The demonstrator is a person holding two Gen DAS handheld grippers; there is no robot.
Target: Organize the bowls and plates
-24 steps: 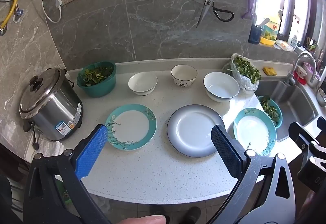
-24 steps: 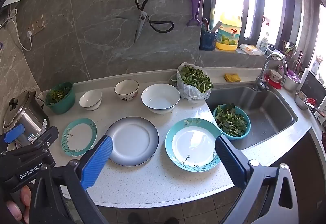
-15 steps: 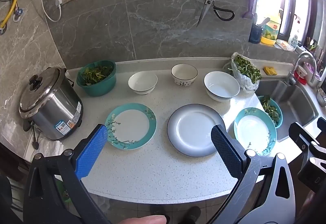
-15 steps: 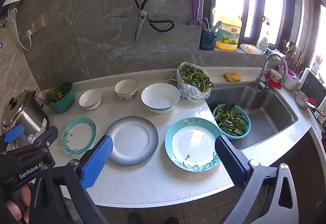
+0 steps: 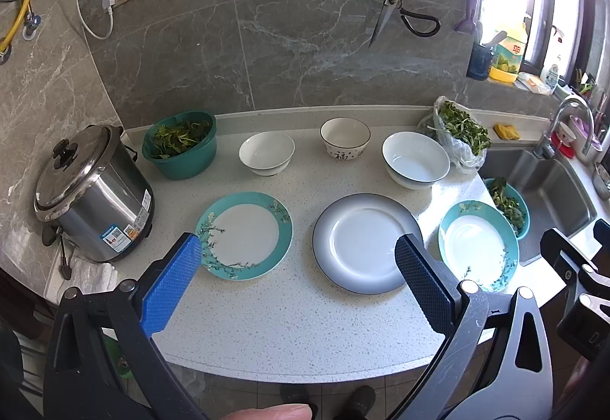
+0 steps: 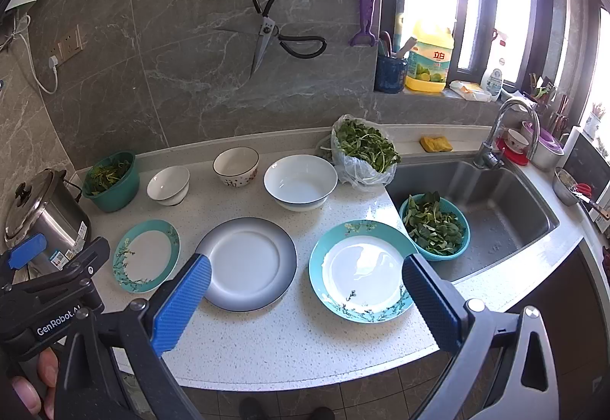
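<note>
Teal-rimmed plate [image 6: 362,269] sits lower centre of my right view, on the tabletop [image 6: 289,340] by the sink. Both my right hand-held gripper [image 6: 305,296] and left hand-held gripper [image 5: 295,277] hover spread, empty. I'd catch that plate's near rim squarely, then lift level.

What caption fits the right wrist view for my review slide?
Open right gripper above a counter with three plates in front and three empty bowls behind, beside the sink.
</note>
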